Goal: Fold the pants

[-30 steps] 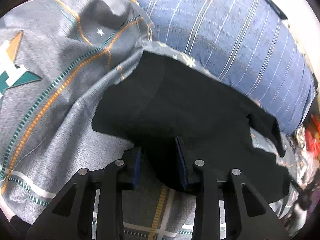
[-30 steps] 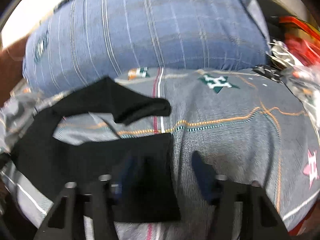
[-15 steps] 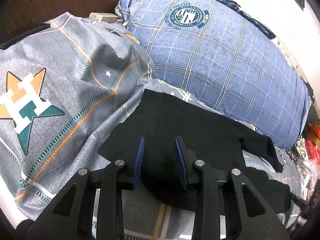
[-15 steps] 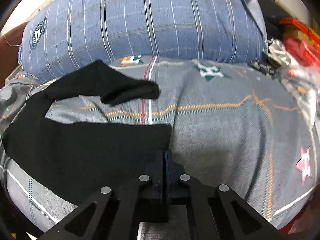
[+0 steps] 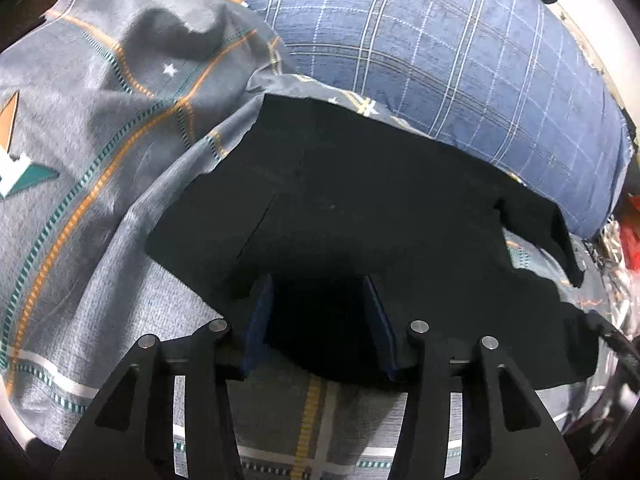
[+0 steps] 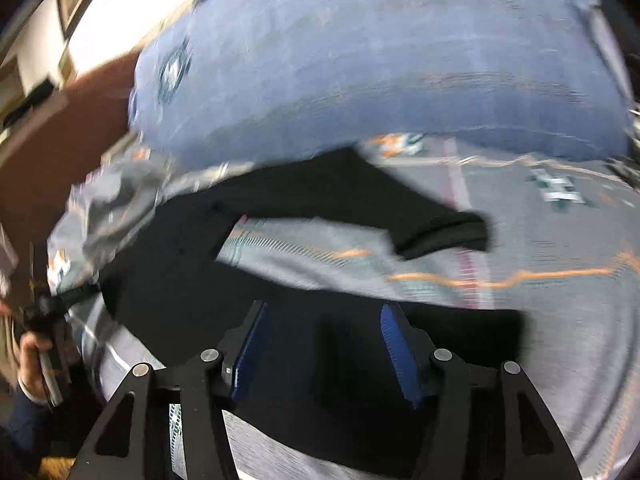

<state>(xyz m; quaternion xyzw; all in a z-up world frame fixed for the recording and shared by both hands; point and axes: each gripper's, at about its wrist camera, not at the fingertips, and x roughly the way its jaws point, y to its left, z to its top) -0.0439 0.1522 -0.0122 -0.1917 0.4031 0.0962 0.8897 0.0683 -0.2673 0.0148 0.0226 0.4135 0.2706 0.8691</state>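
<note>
Black pants [image 5: 360, 208] lie spread on a grey patterned bedsheet [image 5: 100, 160]. My left gripper [image 5: 318, 304] is open, its blue-padded fingers [image 5: 260, 316] straddling the near edge of the waist end. In the blurred right wrist view the pants [image 6: 168, 272] show both legs, the far leg [image 6: 400, 208] lying apart from the near leg [image 6: 460, 332]. My right gripper [image 6: 322, 340] is open over the near leg, with its blue pads [image 6: 396, 344] either side of the black cloth.
A large blue plaid pillow [image 5: 460, 60] lies behind the pants and also shows in the right wrist view [image 6: 360, 60]. Red and shiny clutter [image 5: 628, 248] sits at the bed's right side. The person's hand on the other gripper [image 6: 40, 340] shows at left.
My left gripper has opened wider and dropped closer to the waist edge. My right gripper, shut half a second ago, has opened and swung left over the near leg.
</note>
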